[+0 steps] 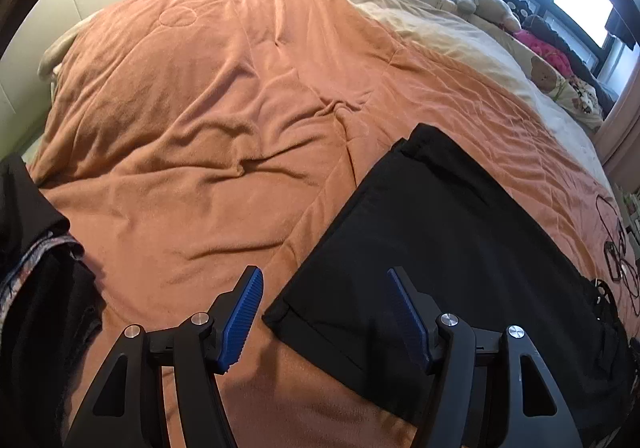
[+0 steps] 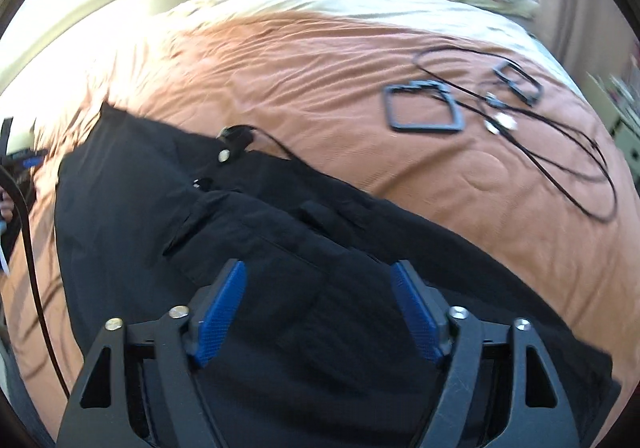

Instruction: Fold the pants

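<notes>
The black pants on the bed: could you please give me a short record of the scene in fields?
surface: orange blanket over a bed
pants: black pants lying folded flat on the blanket
left gripper: open, nothing between its pads, above the pants' near corner
right gripper: open, empty, above the pants
nearby: black cables and two dark frames on the blanket

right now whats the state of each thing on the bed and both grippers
black pants: folded, flat on the blanket
orange blanket: spread out, wrinkled
left gripper: open, nothing held
right gripper: open, nothing held
black cables: loose, tangled beside the pants
</notes>
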A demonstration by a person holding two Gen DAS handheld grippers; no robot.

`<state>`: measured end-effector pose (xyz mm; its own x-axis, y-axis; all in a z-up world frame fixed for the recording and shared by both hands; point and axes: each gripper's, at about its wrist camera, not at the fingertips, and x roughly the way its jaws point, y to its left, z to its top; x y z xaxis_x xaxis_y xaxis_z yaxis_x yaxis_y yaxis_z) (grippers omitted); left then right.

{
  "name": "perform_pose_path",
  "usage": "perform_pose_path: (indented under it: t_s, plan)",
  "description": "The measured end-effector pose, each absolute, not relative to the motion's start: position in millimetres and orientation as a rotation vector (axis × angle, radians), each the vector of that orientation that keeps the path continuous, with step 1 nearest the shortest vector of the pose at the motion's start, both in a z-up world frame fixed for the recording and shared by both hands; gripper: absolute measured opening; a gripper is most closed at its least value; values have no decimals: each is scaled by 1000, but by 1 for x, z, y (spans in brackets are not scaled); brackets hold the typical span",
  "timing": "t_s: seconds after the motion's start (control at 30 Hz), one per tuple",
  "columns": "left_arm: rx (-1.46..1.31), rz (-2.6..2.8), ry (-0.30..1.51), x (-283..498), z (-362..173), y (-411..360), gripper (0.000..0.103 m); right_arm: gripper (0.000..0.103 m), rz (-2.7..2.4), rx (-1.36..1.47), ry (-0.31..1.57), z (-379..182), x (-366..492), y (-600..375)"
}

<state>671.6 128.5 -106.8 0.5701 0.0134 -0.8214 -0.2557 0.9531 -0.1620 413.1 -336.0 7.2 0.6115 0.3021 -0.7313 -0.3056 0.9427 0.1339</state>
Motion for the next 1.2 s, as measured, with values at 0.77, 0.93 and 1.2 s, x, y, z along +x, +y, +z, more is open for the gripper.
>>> perform_pose_path:
  t_s: [0.77,0.93,1.2]
  plan:
    - [-403,182,1079,682,-180,130,50,65,466,-281,922,-37,468,-278]
    - [-398,228,1064,680,-181,135,5,65,481,-368,965,-43,478,-266]
    - [-414,241,1008,654,-161,147,3,6,470,-443,948,-30,477,-251]
